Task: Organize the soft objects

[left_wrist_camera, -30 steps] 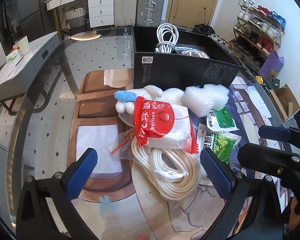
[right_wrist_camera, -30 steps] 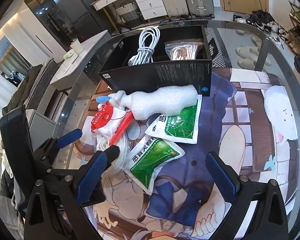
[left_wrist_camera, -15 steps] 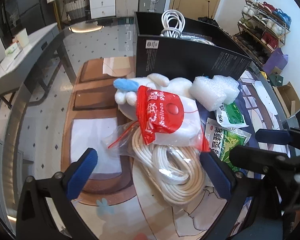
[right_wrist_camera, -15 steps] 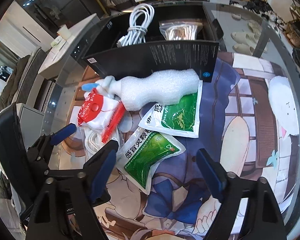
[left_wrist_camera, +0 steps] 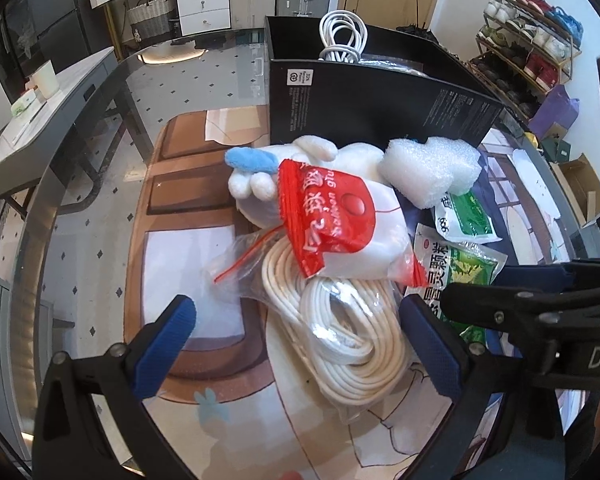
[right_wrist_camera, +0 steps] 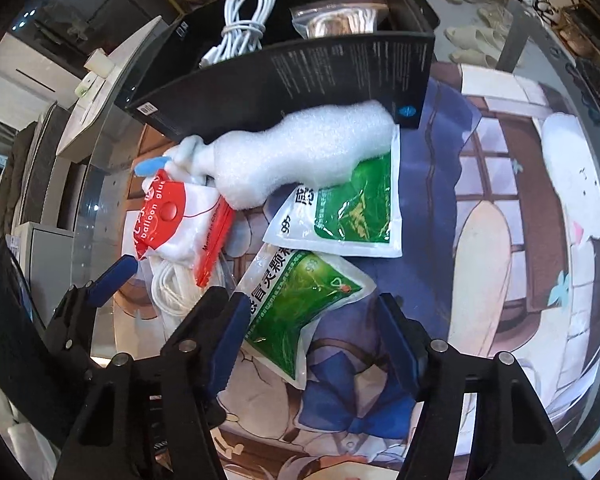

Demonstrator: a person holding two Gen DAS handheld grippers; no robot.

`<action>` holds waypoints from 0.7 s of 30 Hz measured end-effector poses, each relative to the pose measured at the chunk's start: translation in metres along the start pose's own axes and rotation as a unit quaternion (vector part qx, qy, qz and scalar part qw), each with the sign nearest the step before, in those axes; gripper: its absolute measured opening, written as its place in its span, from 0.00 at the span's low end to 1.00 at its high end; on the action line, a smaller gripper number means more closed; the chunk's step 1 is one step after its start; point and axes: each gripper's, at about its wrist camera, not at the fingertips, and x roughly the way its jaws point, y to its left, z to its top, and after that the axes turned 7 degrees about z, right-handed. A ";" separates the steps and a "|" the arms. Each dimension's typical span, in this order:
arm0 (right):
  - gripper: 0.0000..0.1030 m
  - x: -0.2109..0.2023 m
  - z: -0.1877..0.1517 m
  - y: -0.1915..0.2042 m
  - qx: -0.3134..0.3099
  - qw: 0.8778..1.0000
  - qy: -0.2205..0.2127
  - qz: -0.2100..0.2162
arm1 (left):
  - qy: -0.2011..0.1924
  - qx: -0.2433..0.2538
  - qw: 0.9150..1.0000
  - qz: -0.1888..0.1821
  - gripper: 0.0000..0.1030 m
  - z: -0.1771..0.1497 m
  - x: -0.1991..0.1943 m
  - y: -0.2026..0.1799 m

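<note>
Below, crinkly green sachet (glossy), right tongs closing around it

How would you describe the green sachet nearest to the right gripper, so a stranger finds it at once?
Start at the black box and come toward the camera, past the white foam piece. Two green sachets lie there; take the nearer sachet, which lies between the closing fingers of the right gripper, tilted and crumpled, unlike its flat neighbour.

Red-white packet reads "balloon glue"; green sachet, "999".

Glossy plastic green sachet; matt black cardboard box; rough white foam; clear-bagged smooth cord.
</note>
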 end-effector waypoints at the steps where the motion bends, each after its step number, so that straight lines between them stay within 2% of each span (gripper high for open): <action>1: 0.63 0.000 0.001 0.001 0.004 1.000 0.000 0.001 | 0.001 0.001 1.000 0.002 0.98 0.000 0.000 0.000; 3: 0.63 0.004 0.008 0.003 0.014 1.000 0.001 0.008 | 0.003 0.001 1.000 0.004 0.98 0.001 0.001 0.000; 7: 0.62 0.008 0.007 0.009 0.010 1.000 0.000 -0.010 | 0.004 0.006 1.000 0.022 0.90 0.000 0.000 -0.001; 16: 0.62 0.019 0.008 0.025 0.030 0.999 0.011 -0.020 | 0.040 0.005 0.999 0.033 0.66 0.006 -0.003 0.006; 21: 0.62 0.026 0.006 0.036 0.034 0.999 0.020 -0.021 | 0.058 0.009 0.998 0.031 0.49 0.009 -0.005 0.007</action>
